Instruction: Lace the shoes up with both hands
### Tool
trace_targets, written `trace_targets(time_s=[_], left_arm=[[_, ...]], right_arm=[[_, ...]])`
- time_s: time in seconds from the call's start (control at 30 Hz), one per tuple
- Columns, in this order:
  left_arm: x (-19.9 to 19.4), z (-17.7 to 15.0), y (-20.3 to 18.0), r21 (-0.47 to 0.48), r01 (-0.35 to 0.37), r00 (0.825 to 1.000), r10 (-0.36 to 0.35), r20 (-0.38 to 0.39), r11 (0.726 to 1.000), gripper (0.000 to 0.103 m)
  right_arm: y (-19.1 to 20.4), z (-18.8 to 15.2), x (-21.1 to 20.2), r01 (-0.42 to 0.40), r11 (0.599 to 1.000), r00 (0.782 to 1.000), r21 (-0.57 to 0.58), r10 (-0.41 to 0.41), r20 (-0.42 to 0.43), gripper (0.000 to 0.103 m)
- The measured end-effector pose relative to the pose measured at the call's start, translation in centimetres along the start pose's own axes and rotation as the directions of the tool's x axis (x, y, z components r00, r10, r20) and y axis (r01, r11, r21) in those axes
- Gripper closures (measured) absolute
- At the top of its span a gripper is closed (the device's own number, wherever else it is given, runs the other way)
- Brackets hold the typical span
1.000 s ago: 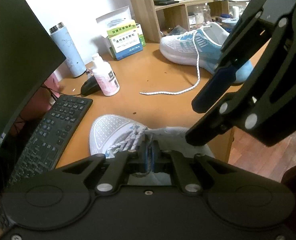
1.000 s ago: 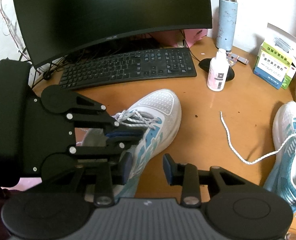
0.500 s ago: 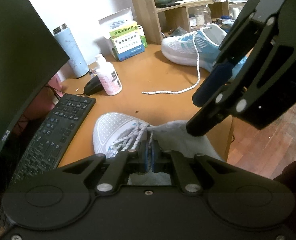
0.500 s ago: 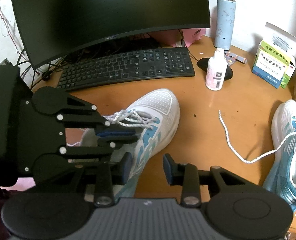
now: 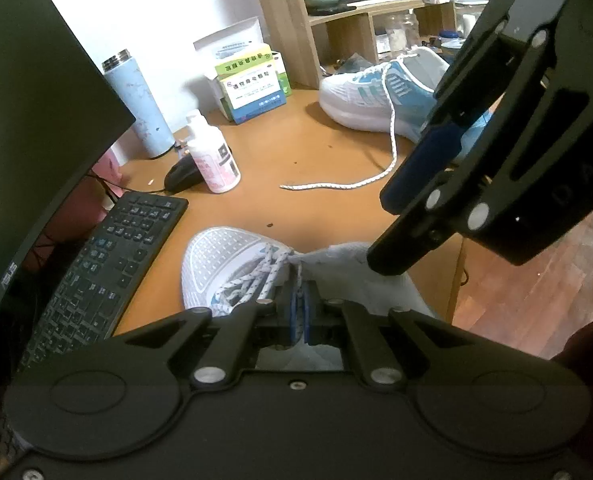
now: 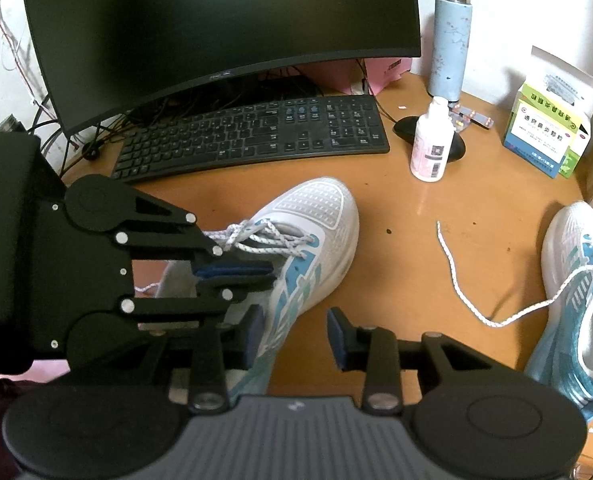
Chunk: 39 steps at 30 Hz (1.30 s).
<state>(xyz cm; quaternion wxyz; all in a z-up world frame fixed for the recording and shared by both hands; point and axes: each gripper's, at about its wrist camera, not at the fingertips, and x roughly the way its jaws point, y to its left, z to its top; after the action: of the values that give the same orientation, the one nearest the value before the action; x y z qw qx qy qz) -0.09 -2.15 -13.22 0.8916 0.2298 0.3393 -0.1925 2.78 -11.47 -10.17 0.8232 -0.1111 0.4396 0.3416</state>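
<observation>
A white and blue shoe (image 5: 220, 256) (image 6: 316, 216) lies on the desk with its toe pointing at the keyboard. Its speckled lace (image 6: 256, 240) is crossed over the tongue. My left gripper (image 5: 299, 308) (image 6: 236, 274) hovers over the shoe's opening, shut on a strand of that lace. My right gripper (image 6: 296, 336) (image 5: 378, 234) is open; its left finger sits beside the shoe's side and nothing lies between the pads. A second shoe (image 5: 364, 96) (image 6: 572, 248) rests at the right, and its loose lace (image 5: 392, 152) (image 6: 456, 284) trails across the desk.
A black monitor (image 6: 216, 20) and keyboard (image 6: 256, 132) stand behind the near shoe. A white bottle (image 6: 430, 148), a mouse (image 6: 456, 148), a blue flask (image 6: 450, 44) and medicine boxes (image 6: 544, 132) crowd the back right. A wooden shelf (image 5: 336, 28) rises behind the second shoe.
</observation>
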Motion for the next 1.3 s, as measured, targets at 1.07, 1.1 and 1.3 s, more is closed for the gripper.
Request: trace_targets(time_s=[1.07,1.1,1.3], left_arm=[[0.87,0.24,-0.29,0.016,0.000,1.000,0.000,-0.024,1.000,0.102],[0.88,0.19,-0.26,0.015,-0.002,1.000,0.002,-0.025,1.000,0.102],[0.90,0.14,-0.09,0.006,0.001,1.000,-0.001,-0.023,1.000,0.102]], right_arm=[[0.05,-0.05,-0.06,-0.003,1.000,1.000,0.006,0.003,0.004,0.067],[0.02,-0.05,-0.06,-0.003,1.000,1.000,0.007,0.003,0.004,0.067],[0.07,-0.02,-0.05,-0.004,1.000,1.000,0.004,0.004,0.002,0.067]])
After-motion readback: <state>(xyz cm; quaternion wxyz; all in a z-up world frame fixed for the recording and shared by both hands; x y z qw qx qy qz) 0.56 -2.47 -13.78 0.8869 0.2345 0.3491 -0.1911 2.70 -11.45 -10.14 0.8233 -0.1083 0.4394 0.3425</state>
